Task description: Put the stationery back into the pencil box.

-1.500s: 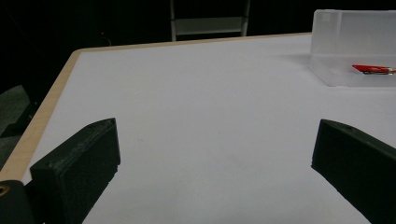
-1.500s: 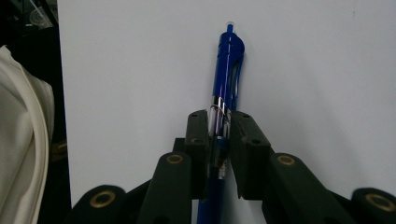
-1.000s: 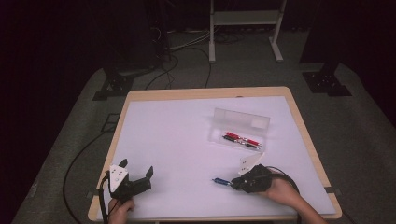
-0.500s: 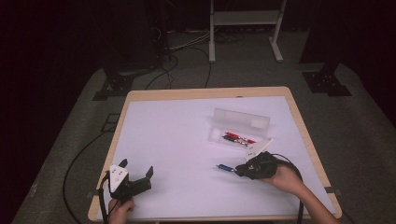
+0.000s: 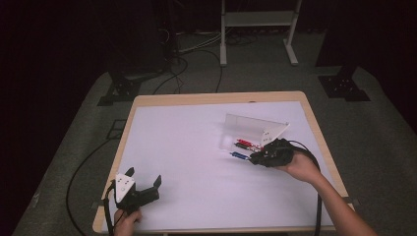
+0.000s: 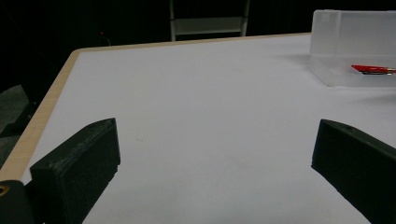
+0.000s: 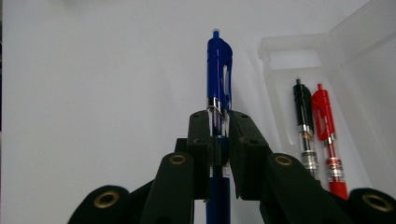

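Observation:
My right gripper point(image 7: 218, 122) is shut on a blue pen point(image 7: 219, 70), which sticks out forward past the jaws. In the high view the right gripper point(image 5: 256, 158) holds the blue pen point(image 5: 239, 155) just in front of a clear plastic case point(image 5: 255, 129) with its lid up. A black pen point(image 7: 304, 116) and a red pen point(image 7: 324, 121) lie side by side in the case point(image 7: 285, 51). My left gripper point(image 5: 145, 186) rests open near the table's front left corner, its jaws wide apart over bare white surface point(image 6: 205, 116). The case point(image 6: 355, 46) and red pen point(image 6: 373, 69) lie far to its right.
The white table point(image 5: 196, 142) has a wooden rim. Cables trail from both grippers off the table edge. Dark stands and a white frame point(image 5: 258, 19) sit on the grey floor beyond the far edge.
My right gripper has carried the blue pen up and away from the front edge toward the open case. The left gripper has stayed put.

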Motion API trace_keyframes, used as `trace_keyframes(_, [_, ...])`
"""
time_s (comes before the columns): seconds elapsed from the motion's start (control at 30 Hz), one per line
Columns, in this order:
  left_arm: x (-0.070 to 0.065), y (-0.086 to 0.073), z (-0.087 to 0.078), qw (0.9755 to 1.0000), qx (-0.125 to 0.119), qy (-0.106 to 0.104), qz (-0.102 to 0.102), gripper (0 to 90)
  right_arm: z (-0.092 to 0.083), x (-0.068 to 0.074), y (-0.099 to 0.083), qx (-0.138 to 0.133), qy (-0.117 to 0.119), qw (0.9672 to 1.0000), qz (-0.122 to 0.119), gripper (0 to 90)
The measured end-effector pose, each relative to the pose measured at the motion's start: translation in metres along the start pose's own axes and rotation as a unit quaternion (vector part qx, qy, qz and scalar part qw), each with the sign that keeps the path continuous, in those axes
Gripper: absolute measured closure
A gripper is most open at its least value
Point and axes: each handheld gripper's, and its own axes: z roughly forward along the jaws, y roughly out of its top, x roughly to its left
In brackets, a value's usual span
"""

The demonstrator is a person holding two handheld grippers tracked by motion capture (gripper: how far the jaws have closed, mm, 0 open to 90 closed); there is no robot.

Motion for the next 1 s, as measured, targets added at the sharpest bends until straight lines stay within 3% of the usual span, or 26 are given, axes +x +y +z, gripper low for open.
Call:
trace_keyframes(0.47, [0.0, 0.0, 0.0, 1.0, 0.0, -0.001, 0.0, 0.4, 0.008, -0.028, 0.009, 0.01, -0.014, 0.9998, 0.012, 78.2])
trace_keyframes(1.0, [0.0, 0.0, 0.0, 1.0, 0.0, -0.002, 0.0, 0.4, 0.019, -0.061, -0.005, 0.024, -0.032, 0.998, 0.049, 78.2])
